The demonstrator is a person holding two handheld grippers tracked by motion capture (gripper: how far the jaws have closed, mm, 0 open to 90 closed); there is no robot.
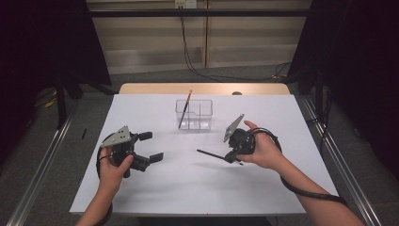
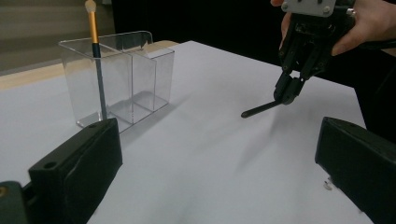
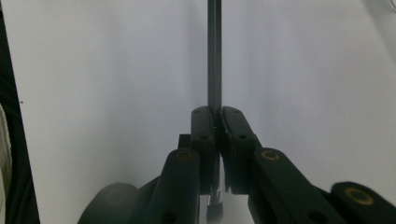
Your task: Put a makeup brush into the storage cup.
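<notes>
Near the right-hand middle of the white tabletop (image 1: 197, 188), the right gripper (image 1: 231, 157) is clamped on a thin dark stick (image 1: 211, 154). Its jaws are closed tight on one end of the stick, as the right gripper view confirms: the two black jaws meet around the shaft, and the stick (image 3: 214, 56) runs straight out beyond them over the white surface. In the high view the free end of the stick points toward the left edge of the tabletop and lies low over the surface; contact with the surface cannot be determined. In the left gripper view the same stick (image 2: 261, 108) projects from the right gripper (image 2: 290, 91) at a shallow downward angle.

The left gripper (image 1: 149, 147) is held near the left edge of the tabletop, well apart from the stick. Its jaws stand wide apart and grasp nothing; in the left gripper view they frame bare white surface.

A clear plastic organizer (image 1: 201, 115) stands toward the far edge of the tabletop, about midway between the left and right edges. An inner wall divides it into compartments. A brush (image 1: 185, 109) with a pale tip and a gold-coloured ferrule stands tilted in the left compartment, tip upward, leaning above the rim. In the left gripper view the brush (image 2: 95, 51) occupies the compartment nearest that gripper.
</notes>
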